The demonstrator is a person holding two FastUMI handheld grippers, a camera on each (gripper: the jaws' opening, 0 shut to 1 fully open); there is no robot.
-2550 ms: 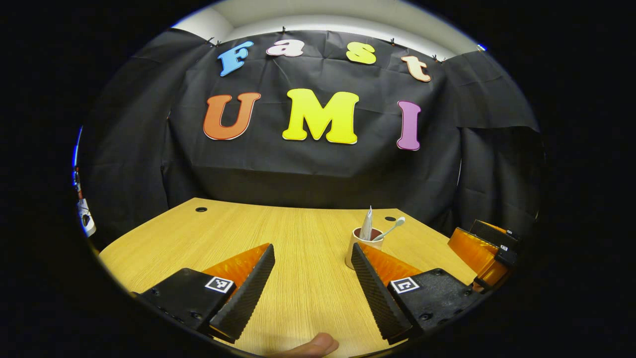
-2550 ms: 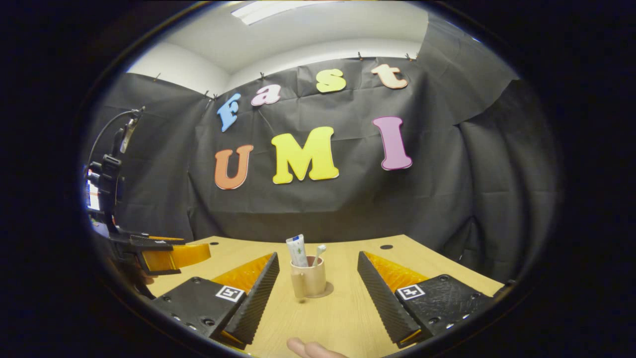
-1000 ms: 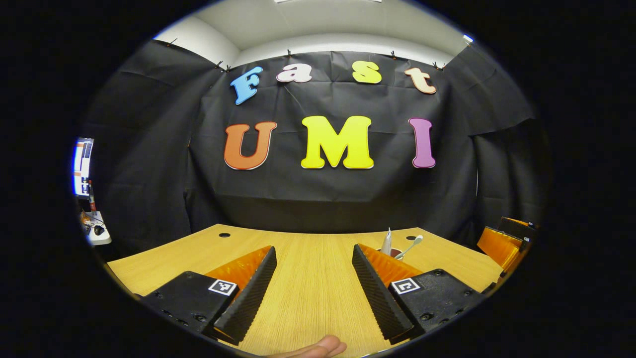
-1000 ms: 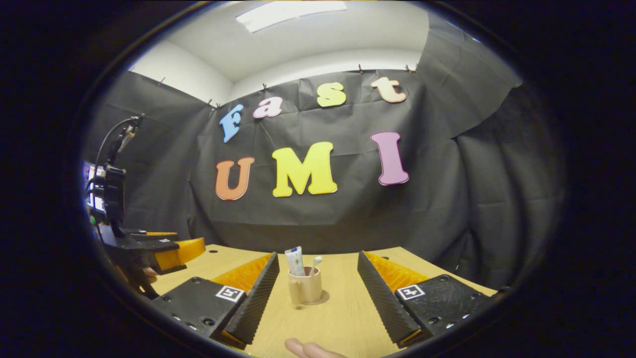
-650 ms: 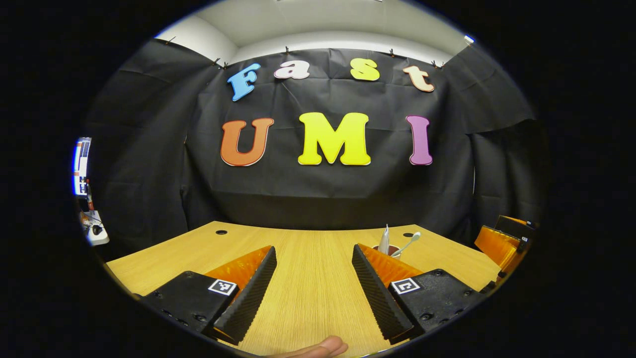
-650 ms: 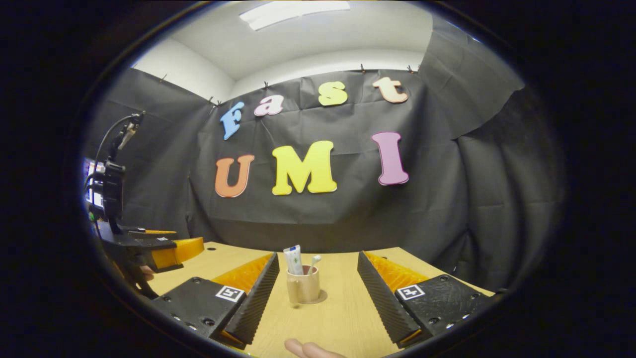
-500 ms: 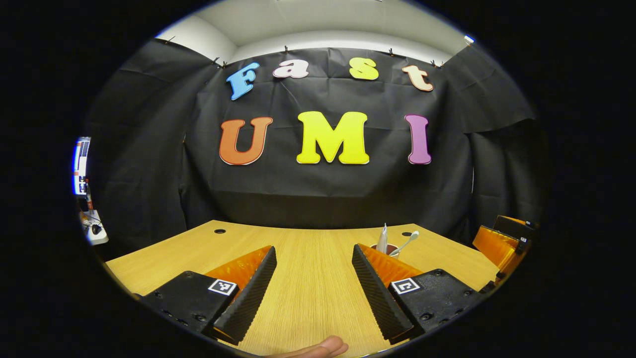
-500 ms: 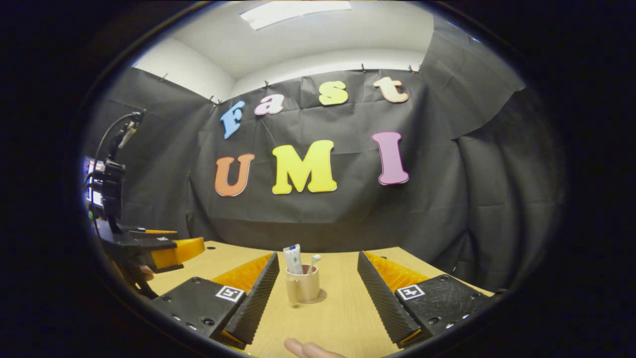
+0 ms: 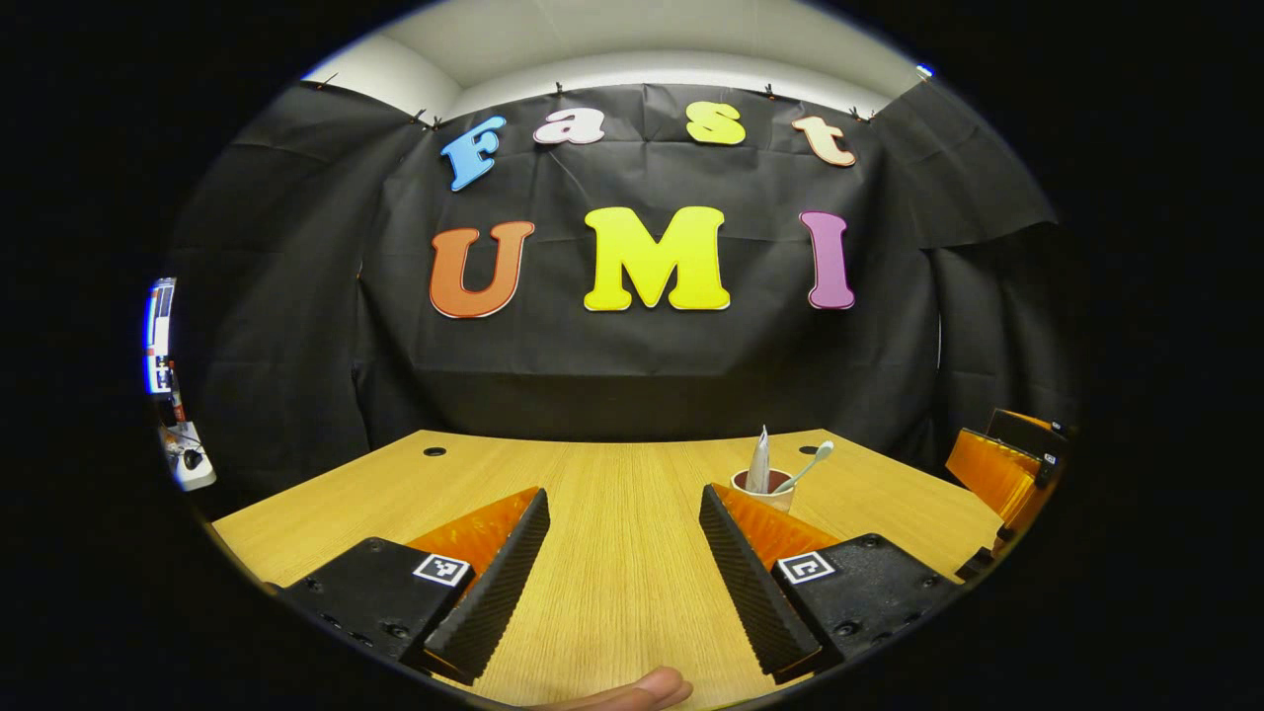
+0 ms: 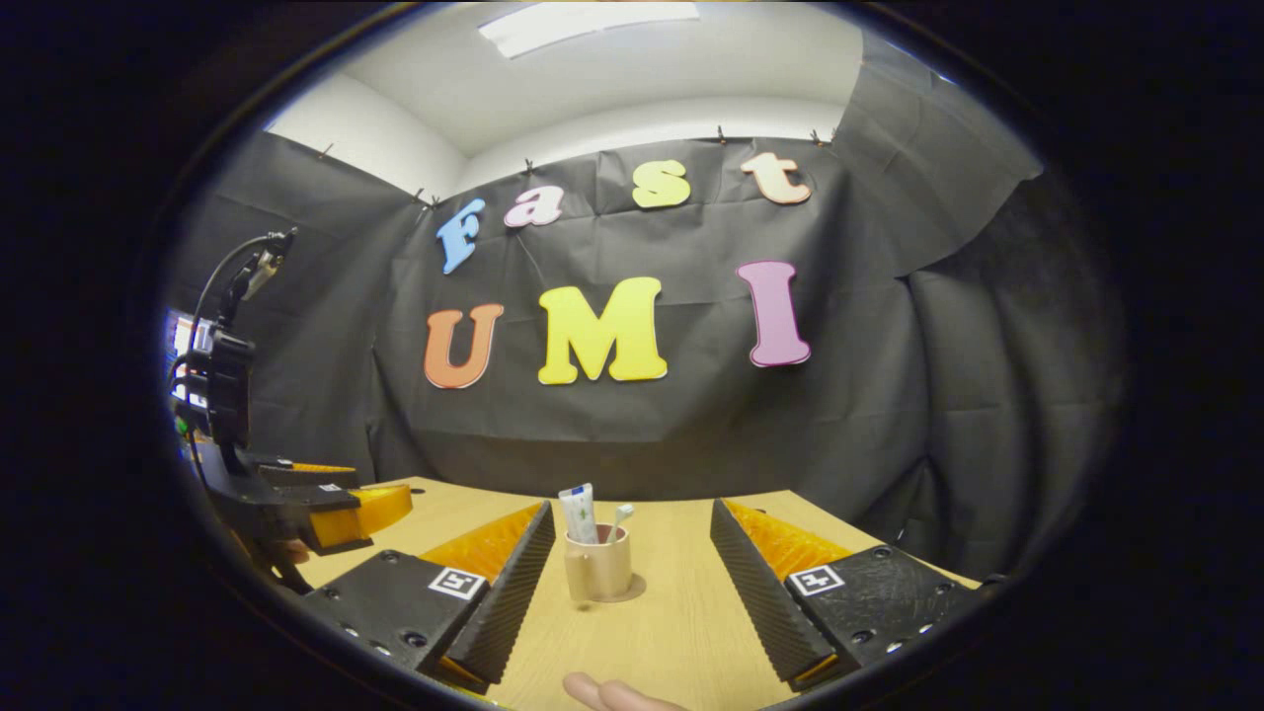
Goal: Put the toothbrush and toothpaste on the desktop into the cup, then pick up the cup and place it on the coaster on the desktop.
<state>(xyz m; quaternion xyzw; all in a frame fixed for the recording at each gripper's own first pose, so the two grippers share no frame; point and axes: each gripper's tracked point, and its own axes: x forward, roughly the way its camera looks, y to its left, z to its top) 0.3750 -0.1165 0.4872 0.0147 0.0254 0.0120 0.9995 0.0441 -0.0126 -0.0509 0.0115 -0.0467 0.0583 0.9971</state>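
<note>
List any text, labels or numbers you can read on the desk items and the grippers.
Toothpaste in the cup: printed marks, too small to read.
Square tags on the right gripper and left gripper: coded patterns, no words.
Screen at the edge of the left gripper view: too blurred to read.
Cup, toothbrush, desk: no text.

each tongs point(image 9: 624, 553) has two wedge-shaped fingers point(image 9: 491, 583) with ridged inner faces, bolted black base blocks with screws, and small square black-and-white markers. the far left tongs point(image 10: 341, 509) carries a black post and cable.
</note>
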